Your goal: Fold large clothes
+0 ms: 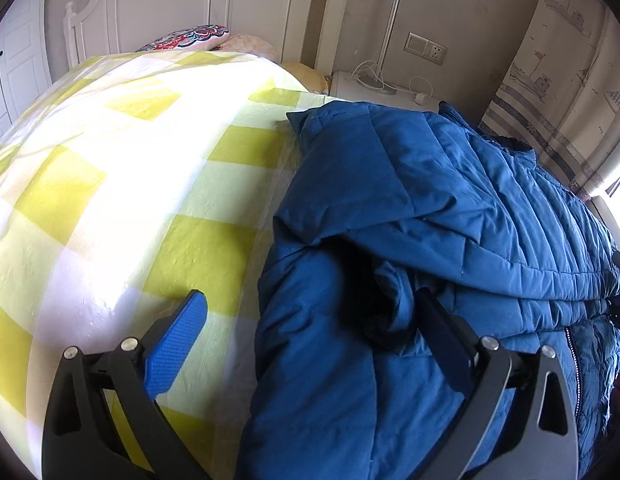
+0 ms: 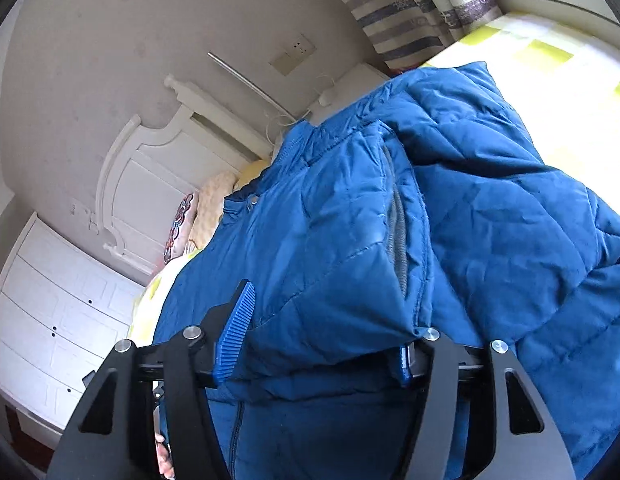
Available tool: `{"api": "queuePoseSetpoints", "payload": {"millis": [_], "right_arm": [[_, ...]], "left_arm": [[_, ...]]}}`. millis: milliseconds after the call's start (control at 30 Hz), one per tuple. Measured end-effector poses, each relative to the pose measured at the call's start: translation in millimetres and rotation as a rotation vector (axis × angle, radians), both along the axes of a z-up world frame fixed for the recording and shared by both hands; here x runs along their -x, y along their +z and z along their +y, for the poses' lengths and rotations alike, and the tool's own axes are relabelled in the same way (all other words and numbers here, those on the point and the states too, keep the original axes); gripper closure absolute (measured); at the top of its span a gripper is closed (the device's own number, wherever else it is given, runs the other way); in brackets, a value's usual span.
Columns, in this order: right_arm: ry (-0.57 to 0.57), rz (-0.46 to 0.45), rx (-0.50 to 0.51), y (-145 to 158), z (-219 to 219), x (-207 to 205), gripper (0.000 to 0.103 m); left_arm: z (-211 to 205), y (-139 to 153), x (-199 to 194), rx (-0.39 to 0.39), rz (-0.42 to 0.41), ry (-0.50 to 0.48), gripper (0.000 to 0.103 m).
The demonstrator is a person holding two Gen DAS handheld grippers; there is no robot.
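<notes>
The blue puffer jacket [image 1: 430, 240] lies bunched on the right side of the bed, one quilted panel folded over the rest, a zipper running down its lower edge in my left view. In my right view the same jacket fills most of the picture, with a grey-lined pocket slit facing me.

My left gripper [image 1: 310, 336] stands spread wide: one blue pad hangs above the bedspread, the other finger lies against a dark fold of the jacket. My right gripper [image 2: 322, 344] is also spread, with a thick wad of jacket lying between the fingers; I think the fabric touches both pads, but the far pad is mostly buried, so I cannot be sure.

Under the jacket is the yellow-and-white checked bedspread [image 1: 129, 200]. At its head lie a patterned pillow [image 1: 189, 38] and the white headboard [image 1: 229, 4]. Beside the bed stands a white nightstand [image 1: 370, 90] with cables, beneath a wall socket [image 1: 426, 49] and near a striped curtain [image 1: 550, 92].
</notes>
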State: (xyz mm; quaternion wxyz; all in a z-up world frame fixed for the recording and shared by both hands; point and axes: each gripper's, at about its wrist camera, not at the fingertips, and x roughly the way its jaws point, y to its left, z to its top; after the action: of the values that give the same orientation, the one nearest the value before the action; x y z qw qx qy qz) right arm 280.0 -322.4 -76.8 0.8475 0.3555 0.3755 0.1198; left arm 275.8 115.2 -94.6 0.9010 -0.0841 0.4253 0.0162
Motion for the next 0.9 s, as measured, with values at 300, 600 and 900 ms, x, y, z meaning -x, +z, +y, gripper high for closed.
{"api": "queuePoseSetpoints", "payload": {"millis": [300, 600, 900], "right_arm": [[0.008, -0.189, 0.088, 35, 6, 26, 0.076], [0.009, 0.023, 0.074, -7, -9, 22, 0.074], [-0.145, -0.195, 0.386, 62, 0, 51, 0.067]], "left_arm": [[0, 0, 0, 0.0, 0.0, 0.0, 0.002], [0, 0, 0, 0.002, -0.001, 0.0, 0.002], [-2, 0, -2, 0.001, 0.001, 0.0, 0.002]]}}
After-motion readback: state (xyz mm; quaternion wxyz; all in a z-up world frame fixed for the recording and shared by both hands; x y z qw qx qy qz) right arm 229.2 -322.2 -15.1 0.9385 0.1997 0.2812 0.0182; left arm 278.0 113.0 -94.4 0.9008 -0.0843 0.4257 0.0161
